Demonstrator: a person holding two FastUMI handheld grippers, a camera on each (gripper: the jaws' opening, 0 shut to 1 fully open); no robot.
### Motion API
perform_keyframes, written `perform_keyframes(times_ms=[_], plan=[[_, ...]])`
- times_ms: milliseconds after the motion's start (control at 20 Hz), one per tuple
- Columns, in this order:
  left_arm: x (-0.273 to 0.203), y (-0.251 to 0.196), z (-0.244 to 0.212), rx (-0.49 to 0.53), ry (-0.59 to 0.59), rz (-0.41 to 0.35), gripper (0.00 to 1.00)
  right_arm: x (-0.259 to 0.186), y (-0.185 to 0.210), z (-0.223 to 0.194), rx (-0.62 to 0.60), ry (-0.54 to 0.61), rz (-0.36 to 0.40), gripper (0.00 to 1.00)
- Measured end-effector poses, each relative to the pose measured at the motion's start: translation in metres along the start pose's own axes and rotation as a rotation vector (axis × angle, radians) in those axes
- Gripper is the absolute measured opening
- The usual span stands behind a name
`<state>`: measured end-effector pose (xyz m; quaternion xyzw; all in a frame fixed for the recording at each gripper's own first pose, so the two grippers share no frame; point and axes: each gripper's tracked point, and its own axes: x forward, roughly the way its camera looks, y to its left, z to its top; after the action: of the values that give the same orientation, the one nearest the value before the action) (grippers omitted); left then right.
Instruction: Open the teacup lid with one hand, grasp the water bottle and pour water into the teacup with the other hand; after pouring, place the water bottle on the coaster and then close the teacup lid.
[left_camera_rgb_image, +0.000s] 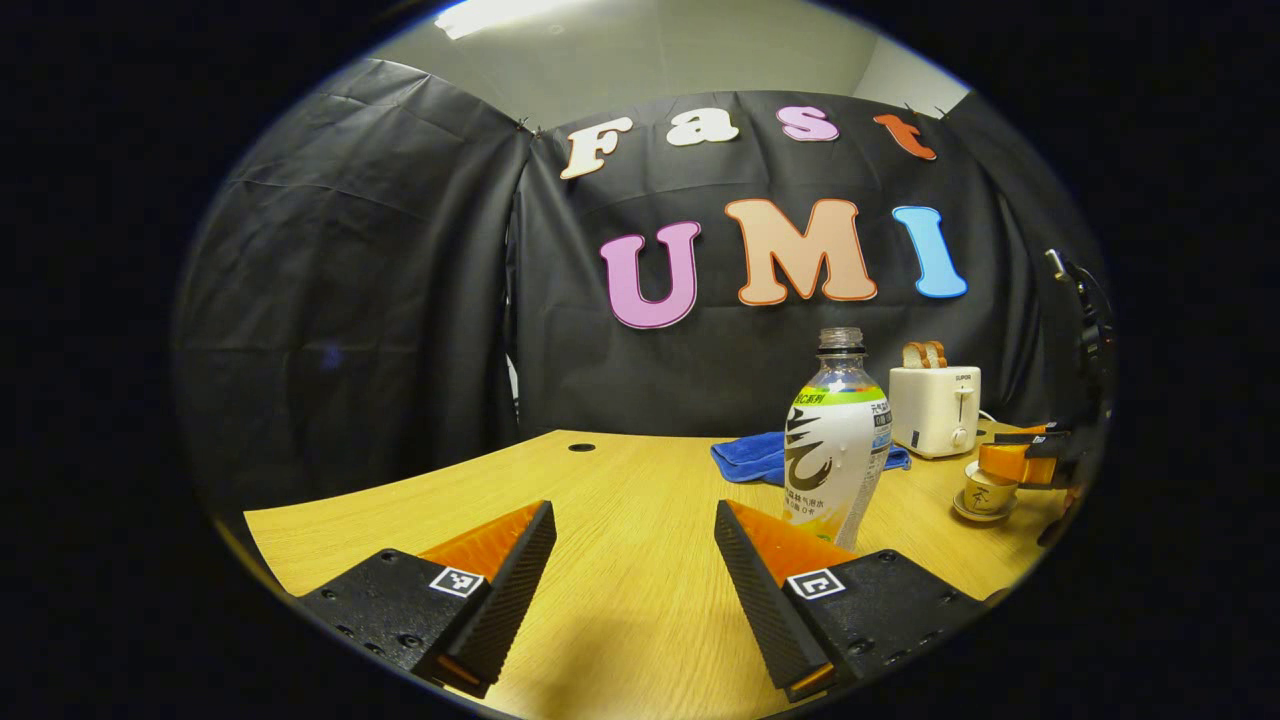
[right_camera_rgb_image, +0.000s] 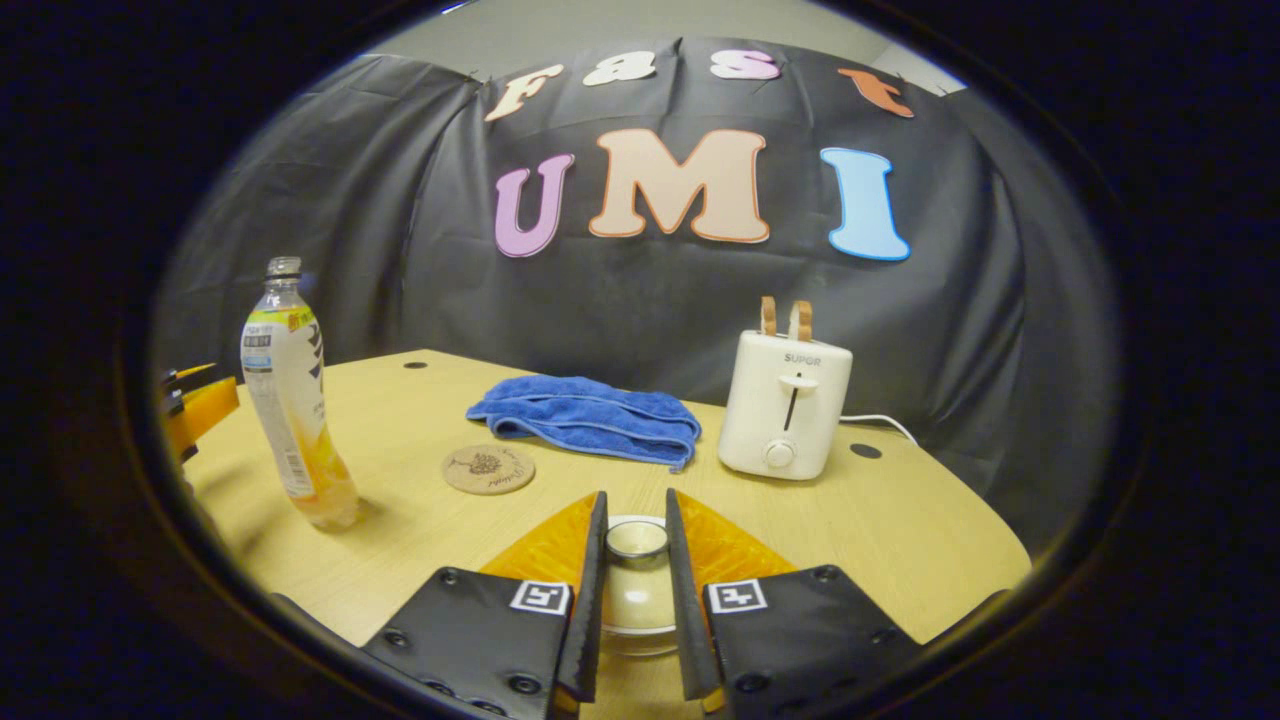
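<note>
A clear water bottle (left_camera_rgb_image: 835, 440) with a white and green label stands upright on the wooden table, no cap on its neck. My left gripper (left_camera_rgb_image: 633, 510) is open, low over the table, with the bottle ahead and just right of its right finger. A small cream teacup (right_camera_rgb_image: 637, 600) on a saucer sits between the fingers of my right gripper (right_camera_rgb_image: 636, 510), which is shut on the knob of the teacup lid (right_camera_rgb_image: 637, 540). The lid rests on the cup. In the left gripper view the teacup (left_camera_rgb_image: 988, 492) and right gripper (left_camera_rgb_image: 1020, 462) are at far right. The bottle (right_camera_rgb_image: 295, 400) stands left; a round coaster (right_camera_rgb_image: 488, 468) lies beyond the cup.
A white toaster (right_camera_rgb_image: 785, 405) with two bread slices stands at the back right, its cord trailing right. A folded blue cloth (right_camera_rgb_image: 590, 415) lies behind the coaster. The left gripper (right_camera_rgb_image: 195, 405) shows at the far left edge. The black cloth wall closes the table's far side.
</note>
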<state>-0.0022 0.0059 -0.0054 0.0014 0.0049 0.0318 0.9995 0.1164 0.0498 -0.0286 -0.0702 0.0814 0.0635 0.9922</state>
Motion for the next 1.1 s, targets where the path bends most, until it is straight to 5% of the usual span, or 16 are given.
perform_keyframes(times_ms=[550,1100], plan=[[0.000,-0.001,0.001,0.000,-0.001,-0.008,0.94,-0.032,-0.009,0.008,0.088,-0.091,-0.004,0.36],[0.000,-0.026,0.001,-0.002,-0.006,-0.138,0.94,-0.061,-0.033,0.012,0.140,-0.168,-0.058,0.36]])
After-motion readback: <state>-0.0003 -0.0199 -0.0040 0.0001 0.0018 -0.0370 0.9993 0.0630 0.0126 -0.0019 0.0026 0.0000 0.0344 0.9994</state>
